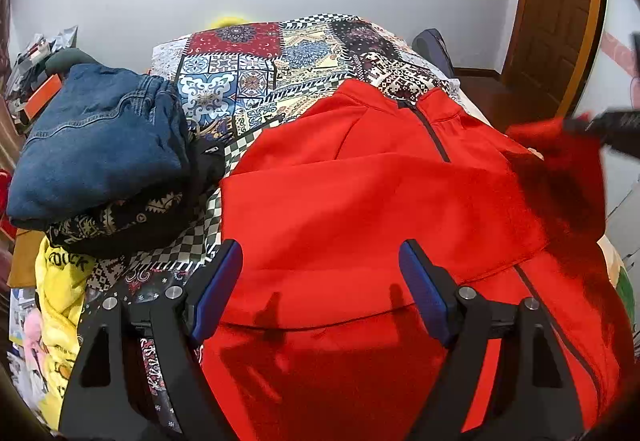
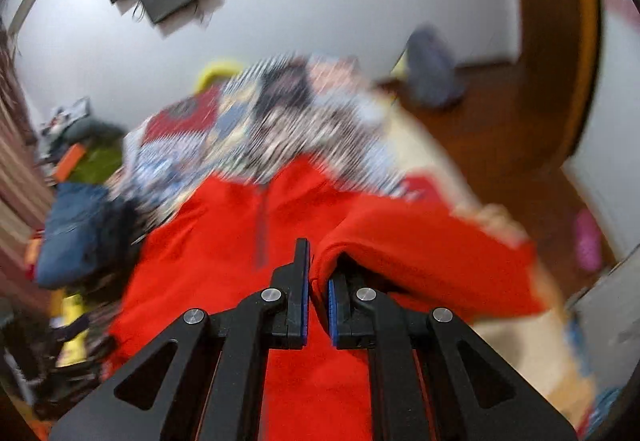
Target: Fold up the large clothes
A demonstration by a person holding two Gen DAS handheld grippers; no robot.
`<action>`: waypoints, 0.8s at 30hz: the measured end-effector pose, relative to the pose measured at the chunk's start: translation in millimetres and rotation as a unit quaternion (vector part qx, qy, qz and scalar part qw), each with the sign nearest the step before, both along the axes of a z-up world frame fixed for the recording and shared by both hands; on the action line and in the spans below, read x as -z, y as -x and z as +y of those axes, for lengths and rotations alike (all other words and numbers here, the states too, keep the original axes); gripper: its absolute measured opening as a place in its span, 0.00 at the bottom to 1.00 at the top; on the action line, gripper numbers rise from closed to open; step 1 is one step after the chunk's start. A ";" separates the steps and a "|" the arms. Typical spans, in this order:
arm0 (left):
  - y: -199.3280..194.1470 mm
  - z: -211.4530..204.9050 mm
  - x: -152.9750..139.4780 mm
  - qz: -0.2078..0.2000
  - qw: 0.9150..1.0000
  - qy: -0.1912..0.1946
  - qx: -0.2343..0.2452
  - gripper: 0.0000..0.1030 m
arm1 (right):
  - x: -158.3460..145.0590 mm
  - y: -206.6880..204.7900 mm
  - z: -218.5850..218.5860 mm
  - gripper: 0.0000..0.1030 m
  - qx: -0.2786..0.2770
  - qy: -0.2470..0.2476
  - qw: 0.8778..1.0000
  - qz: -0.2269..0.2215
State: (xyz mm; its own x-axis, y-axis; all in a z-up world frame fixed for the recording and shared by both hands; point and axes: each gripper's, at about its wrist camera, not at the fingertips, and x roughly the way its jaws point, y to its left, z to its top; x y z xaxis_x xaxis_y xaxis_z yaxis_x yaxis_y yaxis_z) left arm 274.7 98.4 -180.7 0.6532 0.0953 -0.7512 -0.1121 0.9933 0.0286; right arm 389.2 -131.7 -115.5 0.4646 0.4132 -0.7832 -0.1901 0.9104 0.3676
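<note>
We've got the left gripper point(image 1: 320, 281) hovering low over the near half of the red jacket point(image 1: 380, 201), pointed up the bed, jaws spread wide with nothing between the blue pads point(image 1: 218, 289). The right gripper point(image 2: 318, 281) sits over the jacket's right side, jaws nearly closed and pinching a fold of red fabric, a sleeve by the look of it point(image 2: 420, 241); that view is motion-blurred. The jacket lies front-up with its zipper point(image 1: 434, 137) facing us on the patchwork bedspread point(image 1: 256, 81), and folded jeans point(image 1: 100, 145) are stacked just left of it.
</note>
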 end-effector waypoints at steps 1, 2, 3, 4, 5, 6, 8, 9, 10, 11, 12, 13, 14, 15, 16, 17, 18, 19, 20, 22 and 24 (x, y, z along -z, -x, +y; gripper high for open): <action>1.6 1.4 0.4 0.000 1.000 0.001 0.000 0.78 | 14.6 -1.3 8.4 0.07 -0.008 0.002 1.000 0.023; 2.9 2.3 1.1 0.001 1.000 0.002 0.001 0.78 | 22.8 -2.5 12.7 0.07 -0.013 0.005 0.999 0.036; 4.7 3.5 2.2 0.002 1.000 0.002 0.001 0.78 | 36.8 -1.0 20.2 0.07 -0.022 0.010 0.998 0.056; 6.3 4.3 3.5 0.003 1.000 0.002 0.002 0.78 | 45.9 1.2 24.5 0.07 -0.027 0.015 0.997 0.069; 7.4 4.8 4.7 0.005 1.000 0.001 0.003 0.78 | 57.0 1.0 33.4 0.09 -0.033 0.019 0.996 0.084; 8.6 5.5 6.6 0.007 1.000 0.000 0.004 0.78 | 69.2 1.5 39.3 0.10 -0.040 0.026 0.994 0.102; 10.3 6.2 10.7 0.012 1.000 0.000 0.005 0.78 | 80.6 8.2 45.4 0.10 -0.047 0.042 0.990 0.125; 10.9 6.6 12.2 0.014 1.000 0.000 0.005 0.78 | 87.1 10.2 48.8 0.10 -0.050 0.053 0.988 0.134; 11.0 6.2 13.8 0.017 1.000 0.001 0.006 0.78 | 92.5 12.3 50.9 0.10 -0.056 0.065 0.986 0.142; 11.0 5.5 14.6 0.019 1.000 0.001 0.008 0.78 | 91.1 17.9 50.4 0.10 -0.061 0.073 0.985 0.144; 10.7 4.2 15.3 0.020 1.000 0.001 0.009 0.78 | 90.4 19.9 50.1 0.11 -0.064 0.081 0.984 0.145; 10.2 2.4 15.6 0.021 1.000 0.000 0.011 0.78 | 88.0 22.6 49.2 0.16 -0.072 0.084 0.983 0.146; 9.4 -0.1 15.3 0.021 1.000 -0.001 0.014 0.78 | 86.1 24.1 49.2 0.24 -0.079 0.086 0.982 0.148; 7.8 -2.4 14.5 0.021 1.000 -0.002 0.018 0.78 | 83.3 26.7 48.6 0.29 -0.093 0.086 0.980 0.152; 6.3 -4.8 13.3 0.020 1.000 -0.003 0.022 0.78 | 81.1 29.8 47.8 0.38 -0.106 0.085 0.979 0.154; 3.1 -10.7 10.9 0.019 0.999 -0.005 0.029 0.78 | 78.1 32.1 46.1 0.43 -0.121 0.084 0.977 0.155; 0.3 -15.2 8.6 0.016 0.999 -0.006 0.035 0.78 | 74.1 36.9 42.7 0.43 -0.135 0.084 0.976 0.150; -3.5 -21.4 5.6 0.014 0.999 -0.007 0.044 0.78 | 70.7 41.2 38.1 0.43 -0.141 0.087 0.976 0.141; -8.0 -29.0 2.2 0.011 0.998 -0.008 0.053 0.78 | 67.2 43.9 35.1 0.43 -0.140 0.090 0.977 0.133; -18.0 -45.7 -5.1 0.005 0.997 -0.012 0.073 0.78 | 57.0 52.4 13.1 0.43 -0.117 0.101 0.982 0.109; -28.6 -66.0 -13.0 -0.002 0.995 -0.016 0.096 0.78 | 48.1 58.6 -8.6 0.43 -0.090 0.113 0.986 0.088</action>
State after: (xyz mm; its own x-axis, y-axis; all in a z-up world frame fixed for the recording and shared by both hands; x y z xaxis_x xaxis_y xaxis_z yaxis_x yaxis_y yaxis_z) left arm 303.3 32.4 -167.6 0.6652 -0.0088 -0.7466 0.0802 0.9950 0.0597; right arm 330.6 -140.3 -163.6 0.2475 0.2830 -0.9266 -0.3077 0.9298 0.2018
